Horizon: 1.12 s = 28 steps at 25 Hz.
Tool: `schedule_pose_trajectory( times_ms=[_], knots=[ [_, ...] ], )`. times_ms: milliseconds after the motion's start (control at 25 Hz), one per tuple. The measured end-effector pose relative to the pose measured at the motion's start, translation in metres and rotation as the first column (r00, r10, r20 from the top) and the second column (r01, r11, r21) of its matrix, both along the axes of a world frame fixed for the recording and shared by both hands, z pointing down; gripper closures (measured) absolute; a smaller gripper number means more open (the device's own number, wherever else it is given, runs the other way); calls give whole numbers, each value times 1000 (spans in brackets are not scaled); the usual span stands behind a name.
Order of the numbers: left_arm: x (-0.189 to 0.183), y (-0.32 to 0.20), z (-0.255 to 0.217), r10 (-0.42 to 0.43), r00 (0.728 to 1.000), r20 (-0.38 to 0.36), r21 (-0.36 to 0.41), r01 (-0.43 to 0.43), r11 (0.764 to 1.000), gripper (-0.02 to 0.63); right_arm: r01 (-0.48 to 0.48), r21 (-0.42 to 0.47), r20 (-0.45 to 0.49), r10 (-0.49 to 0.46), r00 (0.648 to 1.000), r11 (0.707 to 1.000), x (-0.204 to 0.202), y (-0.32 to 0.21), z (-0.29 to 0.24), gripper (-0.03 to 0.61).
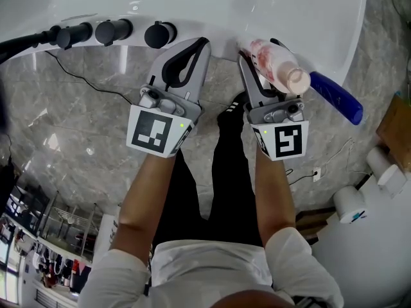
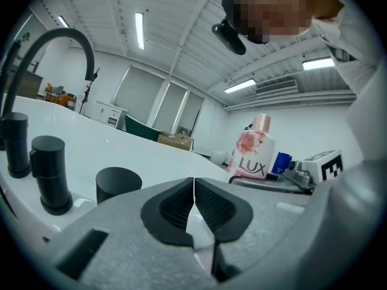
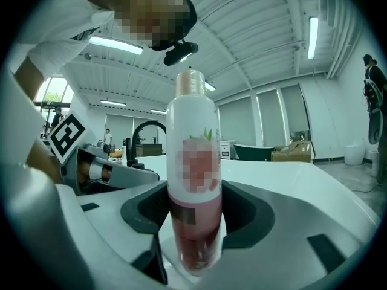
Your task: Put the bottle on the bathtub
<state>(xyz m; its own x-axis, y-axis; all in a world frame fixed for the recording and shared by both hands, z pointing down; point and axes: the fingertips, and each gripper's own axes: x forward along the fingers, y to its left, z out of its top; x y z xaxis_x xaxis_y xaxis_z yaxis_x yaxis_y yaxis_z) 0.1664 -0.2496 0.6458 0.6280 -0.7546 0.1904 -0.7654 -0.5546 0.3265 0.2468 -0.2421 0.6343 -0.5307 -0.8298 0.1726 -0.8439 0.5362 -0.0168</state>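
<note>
Head view: right gripper (image 1: 260, 64) clamped on the pink bottle (image 1: 276, 63), at 1 o'clock of frame, over the white bathtub (image 1: 308, 11) rim. Right gripper view confirms it: jaws pinch the bottle's lower body, cap end up and clear of the jaws. Can't tell if its base touches the rim yet.

Left gripper (image 1: 186, 53) has its jaws pressed together on nothing, parked at 11 o'clock, just below the black tap knobs (image 1: 112, 31). A blue bottle (image 1: 337, 97) lies on the rim at 4 o'clock of the pink one, near it.

Risks, judged:
- The rim looks glossy and rounded, and a tall bottle on a narrow base could tip or slide into the tub if let go while tilted.
- Swinging right could knock the blue bottle off.
</note>
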Motion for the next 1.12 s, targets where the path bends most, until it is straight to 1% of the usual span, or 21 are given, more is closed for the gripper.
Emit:
schedule_pose_trajectory(
  times_ms=[160, 280, 440, 560, 640, 720, 800, 920, 1040, 1120],
  knots=[
    [-9, -3, -13, 1, 1000, -17, -6, -1, 1000, 595, -37, -105, 23, 39, 999, 994, 0, 2, 6, 336],
    [-16, -4, -29, -1, 1000, -16, -3, 1, 1000, 595, -64, -150, 37, 70, 997, 987, 1, 11, 2, 336],
    [-23, 4, -54, 1, 1000, -18, -27, -1, 1000, 595, -106, -197, -5, 107, 994, 975, 11, 25, -13, 336],
    [-33, 8, -83, 10, 1000, -18, -32, -11, 999, 595, -126, -218, -29, 123, 992, 968, 18, 36, -41, 336],
    [-37, 13, -108, 21, 1000, -18, -35, -21, 999, 595, -107, -225, -49, 98, 994, 968, 25, 49, -68, 337],
    [-37, 19, -138, 29, 999, -18, -29, -30, 999, 595, -83, -229, -44, 75, 996, 970, 38, 61, -103, 346],
    [-41, 20, -169, 35, 999, -13, -9, -35, 999, 595, -74, -204, -11, 73, 997, 976, 46, 66, -147, 392],
    [-52, 24, -214, 50, 999, -3, 27, -50, 998, 595, -68, -128, 43, 75, 996, 989, 46, 66, -220, 454],
    [-51, 36, -259, 71, 997, -6, 61, -70, 996, 595, -24, -28, 56, 26, 998, 999, 47, 69, -299, 496],
    [-47, 43, -290, 83, 997, -8, 88, -82, 993, 595, 0, 37, 51, -2, 999, 999, 50, 71, -348, 529]
  ],
)
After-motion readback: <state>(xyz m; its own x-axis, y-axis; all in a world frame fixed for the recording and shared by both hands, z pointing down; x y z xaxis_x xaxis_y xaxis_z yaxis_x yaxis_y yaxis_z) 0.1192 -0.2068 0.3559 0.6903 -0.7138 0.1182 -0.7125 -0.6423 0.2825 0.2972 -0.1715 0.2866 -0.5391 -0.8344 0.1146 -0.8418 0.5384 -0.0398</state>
